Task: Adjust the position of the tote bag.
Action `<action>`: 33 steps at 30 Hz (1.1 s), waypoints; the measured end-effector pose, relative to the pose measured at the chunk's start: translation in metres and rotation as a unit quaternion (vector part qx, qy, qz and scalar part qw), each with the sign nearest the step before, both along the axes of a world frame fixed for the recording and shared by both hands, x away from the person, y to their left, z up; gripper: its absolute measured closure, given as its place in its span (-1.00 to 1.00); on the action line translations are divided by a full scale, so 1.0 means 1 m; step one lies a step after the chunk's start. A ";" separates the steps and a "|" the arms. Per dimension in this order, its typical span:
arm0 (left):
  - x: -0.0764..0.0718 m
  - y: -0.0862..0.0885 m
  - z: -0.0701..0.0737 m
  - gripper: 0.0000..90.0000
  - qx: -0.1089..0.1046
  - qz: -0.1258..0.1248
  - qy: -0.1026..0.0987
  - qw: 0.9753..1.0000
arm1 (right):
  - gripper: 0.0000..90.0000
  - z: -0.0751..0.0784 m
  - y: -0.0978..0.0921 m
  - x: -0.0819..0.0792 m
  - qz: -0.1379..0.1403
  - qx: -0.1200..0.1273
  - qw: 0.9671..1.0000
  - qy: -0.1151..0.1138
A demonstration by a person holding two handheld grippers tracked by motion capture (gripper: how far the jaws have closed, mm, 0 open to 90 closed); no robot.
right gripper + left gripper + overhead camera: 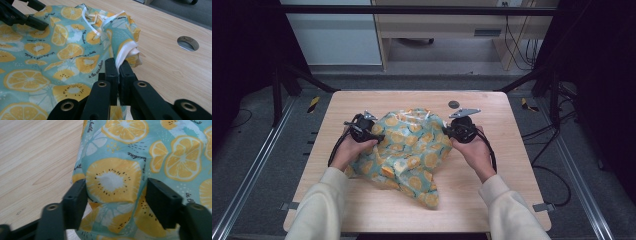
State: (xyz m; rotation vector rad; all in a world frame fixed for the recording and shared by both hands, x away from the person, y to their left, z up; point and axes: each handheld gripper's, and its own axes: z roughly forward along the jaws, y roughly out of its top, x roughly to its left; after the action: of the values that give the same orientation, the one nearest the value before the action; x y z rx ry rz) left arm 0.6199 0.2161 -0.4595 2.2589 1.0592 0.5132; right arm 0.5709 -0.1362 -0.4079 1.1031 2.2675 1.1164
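Observation:
A teal cloth printed with orange slices (pixel 409 152) lies crumpled in the middle of the wooden table (pixel 492 195). My left gripper (pixel 373 135) is at the cloth's left edge. In the left gripper view its jaws stand open around a raised fold of the cloth (pixel 112 182). My right gripper (pixel 447 132) is at the cloth's right edge, shut on a white-lined fold of the cloth (pixel 123 56). In the right gripper view the left gripper's fingers (pixel 37 23) rest on the cloth at top left.
A round grey cable hole (pixel 454 104) sits in the table behind the right gripper, and appears again as a hole (pixel 187 43) in the right gripper view. White ribbon ties (pixel 93 18) lie on the cloth's far edge. Bare table surrounds the cloth.

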 end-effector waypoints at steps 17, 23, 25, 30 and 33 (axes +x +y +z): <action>-0.016 0.007 0.011 0.98 -0.022 -0.013 -0.040 0.999 | 0.96 0.003 -0.010 -0.001 -0.012 -0.001 1.000 -0.004; -0.031 0.014 0.029 1.00 -0.024 -0.004 -0.063 0.998 | 0.96 0.012 -0.021 -0.007 -0.019 -0.001 1.000 -0.021; -0.044 0.019 0.042 1.00 -0.034 -0.001 -0.085 0.996 | 0.97 0.016 -0.024 -0.011 -0.021 0.004 0.999 -0.034; -0.061 0.024 0.060 1.00 -0.035 -0.005 -0.122 0.992 | 0.97 0.031 -0.030 -0.020 -0.017 0.013 0.998 -0.059; -0.068 0.025 0.068 1.00 -0.047 -0.004 -0.139 0.989 | 0.98 0.040 -0.031 -0.025 -0.010 0.010 0.997 -0.082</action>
State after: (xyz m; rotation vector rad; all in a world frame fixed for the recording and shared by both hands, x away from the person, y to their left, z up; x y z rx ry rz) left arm 0.5517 0.2408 -0.3918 2.0369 0.9128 0.7341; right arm 0.5455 -0.1673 -0.3683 1.0023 2.1188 1.1787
